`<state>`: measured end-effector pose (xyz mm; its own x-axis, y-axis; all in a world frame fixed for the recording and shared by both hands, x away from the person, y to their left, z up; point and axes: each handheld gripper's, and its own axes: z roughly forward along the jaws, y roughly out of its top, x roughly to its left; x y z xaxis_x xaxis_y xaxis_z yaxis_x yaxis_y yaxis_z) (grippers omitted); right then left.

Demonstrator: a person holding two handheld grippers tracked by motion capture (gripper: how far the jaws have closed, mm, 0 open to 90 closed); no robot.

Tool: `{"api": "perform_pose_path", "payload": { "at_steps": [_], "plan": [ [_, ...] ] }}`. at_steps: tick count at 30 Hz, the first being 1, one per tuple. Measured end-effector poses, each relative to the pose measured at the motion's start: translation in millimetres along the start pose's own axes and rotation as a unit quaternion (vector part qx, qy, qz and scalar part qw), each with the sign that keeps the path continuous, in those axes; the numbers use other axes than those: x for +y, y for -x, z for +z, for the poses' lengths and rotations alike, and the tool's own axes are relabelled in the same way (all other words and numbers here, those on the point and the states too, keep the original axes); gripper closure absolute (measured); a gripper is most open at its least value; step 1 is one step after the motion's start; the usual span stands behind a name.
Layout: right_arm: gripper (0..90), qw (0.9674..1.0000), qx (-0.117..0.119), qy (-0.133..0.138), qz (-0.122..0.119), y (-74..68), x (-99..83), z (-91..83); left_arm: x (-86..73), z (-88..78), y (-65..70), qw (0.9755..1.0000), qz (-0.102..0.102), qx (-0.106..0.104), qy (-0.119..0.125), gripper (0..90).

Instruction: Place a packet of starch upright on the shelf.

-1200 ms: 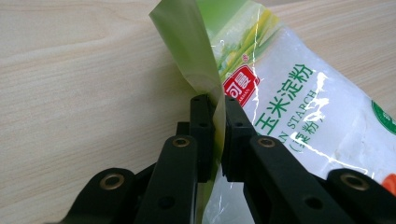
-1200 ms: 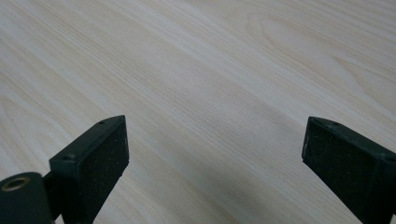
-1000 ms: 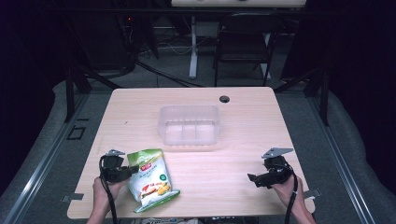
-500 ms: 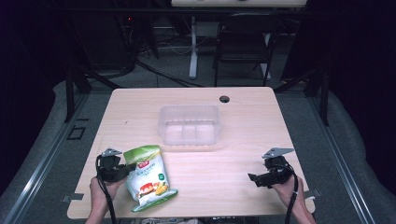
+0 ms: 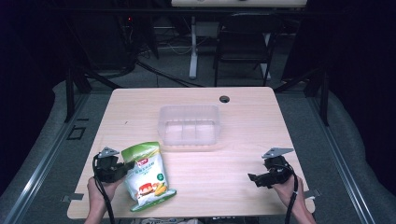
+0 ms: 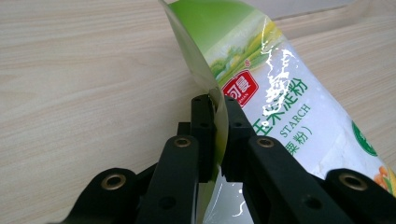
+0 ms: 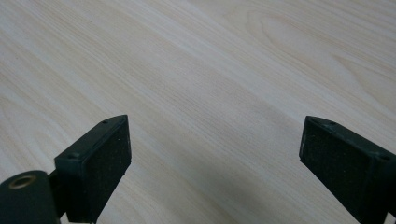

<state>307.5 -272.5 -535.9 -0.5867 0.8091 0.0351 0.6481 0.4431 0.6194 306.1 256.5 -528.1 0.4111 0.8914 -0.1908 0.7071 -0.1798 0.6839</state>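
A green and white starch bag [image 5: 147,175] with corn pictures on it lies near the table's front left. My left gripper [image 5: 122,169] is shut on the bag's left edge, raising that side a little. In the left gripper view the two black jaws pinch the thin green edge of the starch bag [image 6: 280,98], my left gripper [image 6: 218,109] pressing it from both sides. At the front right of the table my right gripper [image 5: 253,179] rests low, pointing left. The right gripper [image 7: 212,147] stands wide open over bare wood with nothing between its pads.
A clear plastic container [image 5: 188,127] with dividers sits at the middle of the wooden table [image 5: 247,130]. A round cable hole [image 5: 224,99] lies near the back edge. Beyond the table stand a dark chair and cables on the floor.
The bag has turned and lifted a little at its gripped left edge, with the left gripper shifting slightly. The right gripper has kept still.
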Motion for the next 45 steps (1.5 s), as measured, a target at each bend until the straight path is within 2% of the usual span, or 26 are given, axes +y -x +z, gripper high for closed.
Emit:
{"api": "perform_pose_path", "payload": {
  "at_steps": [8,9,18,21,27,35,40,45],
  "plan": [
    [8.6,1.0,-0.001,0.0,0.001,-0.1,-0.1,0.1,0.8,-4.7,1.5,0.9998,-0.001,0.007,0.021,86.1],
    [8.6,1.0,-0.001,0.0,0.0,-0.1,-0.1,0.2,1.4,-6.0,1.0,0.9998,0.004,0.005,0.016,86.2],
    [8.7,1.0,0.0,0.0,0.002,-0.3,0.0,0.6,3.0,-9.2,4.1,0.9995,0.01,0.007,0.028,86.4],
    [8.8,1.0,0.0,0.0,0.001,-0.1,-0.1,0.7,4.0,-11.3,5.4,0.9991,0.011,0.008,0.04,86.4],
    [8.8,1.0,0.0,0.0,0.001,-0.1,-0.1,0.6,5.4,-15.4,5.5,0.9987,0.015,0.013,0.046,86.6],
    [8.8,1.0,0.002,-0.002,-0.002,0.2,0.3,0.9,9.2,-23.4,11.4,0.9974,0.022,0.008,0.069,86.8],
    [8.9,1.0,0.002,-0.002,-0.002,0.4,0.2,1.0,11.8,-26.5,15.1,0.997,0.033,0.011,0.069,86.9],
    [8.9,1.0,0.002,-0.002,-0.001,0.4,0.1,1.0,12.7,-28.5,15.6,0.9969,0.034,0.01,0.071,86.8]
  ]
}}
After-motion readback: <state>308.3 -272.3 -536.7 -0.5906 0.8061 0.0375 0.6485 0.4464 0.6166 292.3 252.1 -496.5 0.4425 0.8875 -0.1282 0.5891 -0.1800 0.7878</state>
